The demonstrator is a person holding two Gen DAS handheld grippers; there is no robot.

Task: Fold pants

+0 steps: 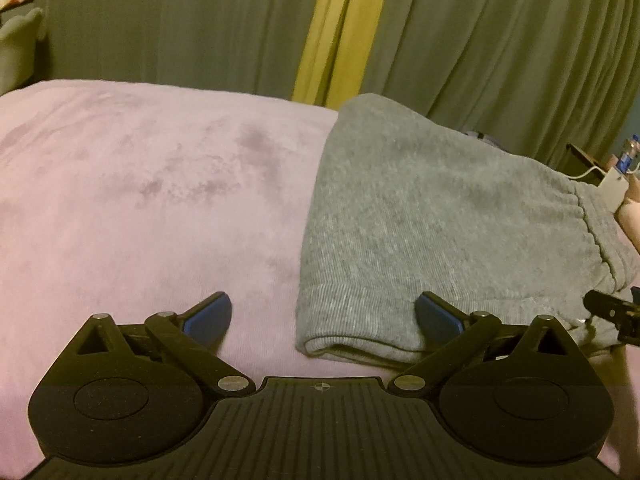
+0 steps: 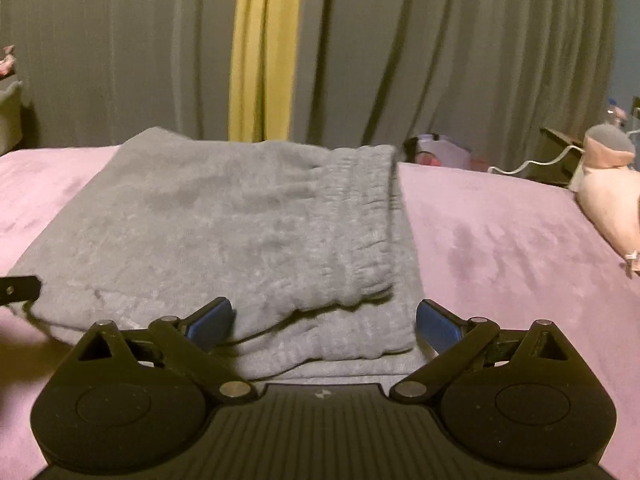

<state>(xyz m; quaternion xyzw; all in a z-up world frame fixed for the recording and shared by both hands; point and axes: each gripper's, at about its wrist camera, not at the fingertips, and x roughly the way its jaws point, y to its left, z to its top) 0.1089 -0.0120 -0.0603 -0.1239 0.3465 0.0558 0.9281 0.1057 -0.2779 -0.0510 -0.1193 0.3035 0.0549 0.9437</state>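
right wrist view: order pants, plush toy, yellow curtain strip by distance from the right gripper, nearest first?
From the right gripper:
1. Gray pants, directly ahead, near edge between the open fingers.
2. Plush toy, far right on the pink blanket.
3. Yellow curtain strip, behind the bed.

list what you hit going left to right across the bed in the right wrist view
tip of the left gripper at the left edge → folded grey pants → their elastic waistband → bare pink blanket → pale plush toy at the right edge
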